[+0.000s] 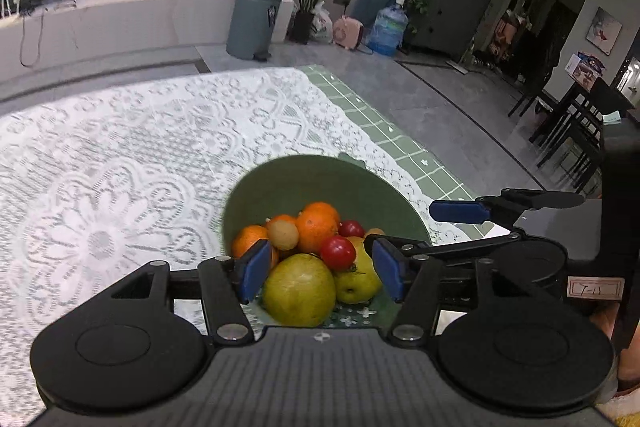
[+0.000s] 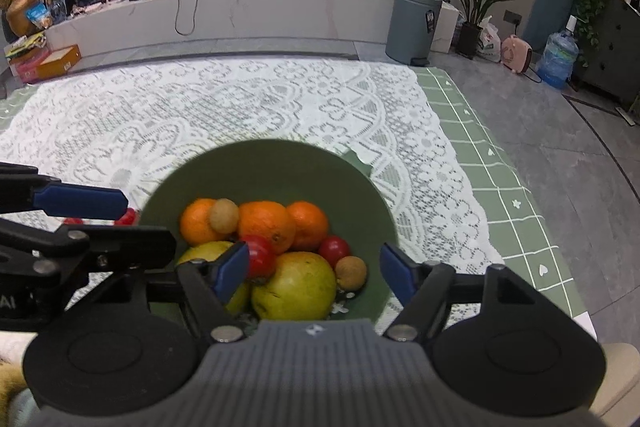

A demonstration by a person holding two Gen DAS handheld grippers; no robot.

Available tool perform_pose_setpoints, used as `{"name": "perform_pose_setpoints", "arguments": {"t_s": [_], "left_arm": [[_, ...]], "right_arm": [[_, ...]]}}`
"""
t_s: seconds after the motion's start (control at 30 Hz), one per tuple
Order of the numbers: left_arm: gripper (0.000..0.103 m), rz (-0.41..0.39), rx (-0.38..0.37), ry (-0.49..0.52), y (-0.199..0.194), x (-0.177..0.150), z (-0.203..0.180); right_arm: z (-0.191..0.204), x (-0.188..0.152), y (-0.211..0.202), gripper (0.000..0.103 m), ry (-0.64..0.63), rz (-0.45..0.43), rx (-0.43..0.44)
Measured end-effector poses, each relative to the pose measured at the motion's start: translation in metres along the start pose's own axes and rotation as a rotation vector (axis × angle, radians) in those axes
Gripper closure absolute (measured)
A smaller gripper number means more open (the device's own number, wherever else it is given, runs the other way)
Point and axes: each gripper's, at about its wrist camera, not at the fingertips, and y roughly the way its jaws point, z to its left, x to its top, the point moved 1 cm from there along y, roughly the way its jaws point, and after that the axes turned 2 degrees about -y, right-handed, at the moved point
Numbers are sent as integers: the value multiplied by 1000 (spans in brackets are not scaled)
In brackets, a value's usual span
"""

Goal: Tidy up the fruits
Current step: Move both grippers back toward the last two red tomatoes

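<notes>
Judging by how things lie, the sorting looks nearly finished: almost all the fruit sits heaped in the green bowl [image 2: 264,167], which stands on the white lace cloth [image 2: 200,107] near the table's right edge, where a green checked cover [image 2: 500,187] shows beyond the lace.

Going left to right in the right wrist view: two small red fruits [image 2: 128,217] lie on the lace just outside the bowl's left rim, partly hidden behind the left gripper [image 1: 316,269]. These appear to be what is left to gather, though I cannot tell exactly how many there are. That gripper's jaws stand wide apart above the bowl with nothing clamped between its blue pads.

Inside the bowl come three oranges [image 2: 266,225] along the back, with a small tan fruit [image 2: 224,215] resting against them. In front lie red cherry tomatoes [image 2: 334,247], a big yellow-green pear-like fruit [image 2: 294,287] and a second tan one [image 2: 351,271] at its right. The fruit looks whole and glossy, piled loosely, so it could roll if nudged.

The right gripper [image 2: 314,273] also hangs open over the pile, holding nothing
</notes>
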Motion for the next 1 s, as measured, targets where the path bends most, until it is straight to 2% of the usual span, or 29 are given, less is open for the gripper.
{"name": "perform_pose_setpoints", "arguments": {"t_s": [0.17, 0.37, 0.73, 1.0], "left_arm": [[34, -28, 45, 8, -27, -3, 8], [34, -72, 138, 22, -59, -8, 17], [34, -121, 211, -47, -105, -27, 56], [34, -124, 273, -103, -113, -47, 91]], "right_arm": [[18, 3, -16, 30, 3, -37, 29], [41, 4, -35, 25, 54, -79, 91], [96, -10, -53, 25, 101, -128, 158], [137, -26, -46, 25, 75, -126, 159]]}}
